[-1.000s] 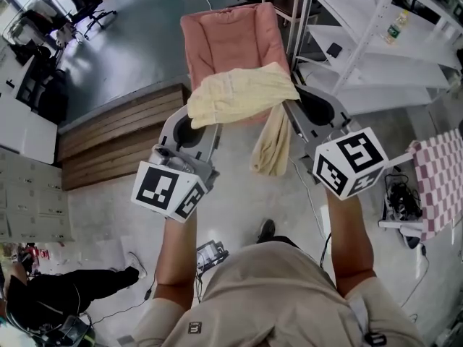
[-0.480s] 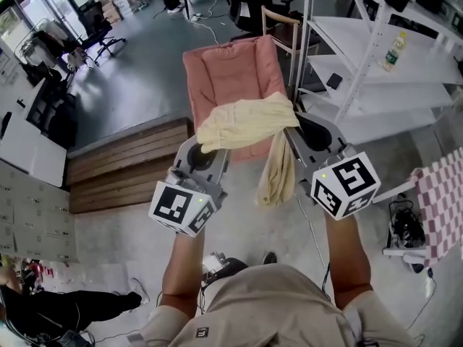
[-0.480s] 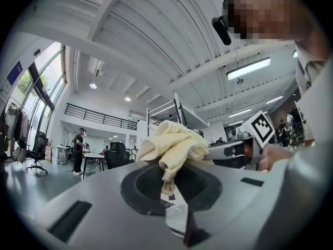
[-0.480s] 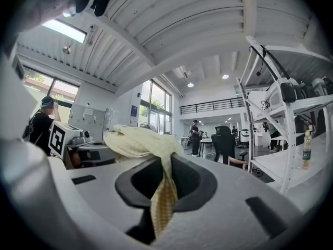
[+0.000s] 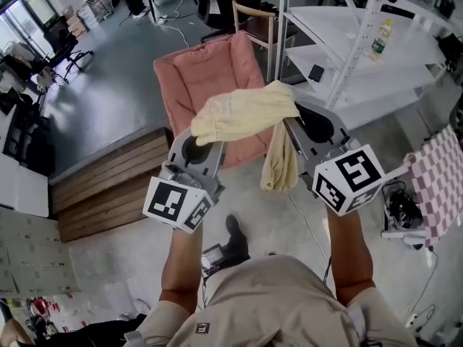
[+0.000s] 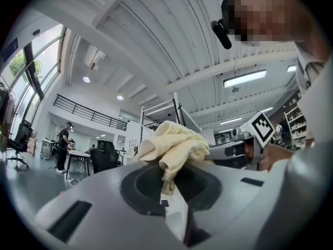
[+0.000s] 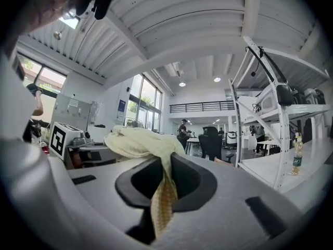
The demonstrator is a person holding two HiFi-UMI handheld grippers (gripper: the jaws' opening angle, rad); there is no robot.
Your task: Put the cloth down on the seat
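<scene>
A pink cushioned chair stands on the far floor, with white shelving to its right; a pale yellow cloth hangs in the air at the seat's near edge, stretched between two grippers; the left gripper is clamped on one end; the right gripper pinches the other, a tail dangling below.

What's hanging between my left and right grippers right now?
The yellow cloth spans it, clamped by both the left gripper and right gripper; the head view shows it.
</scene>
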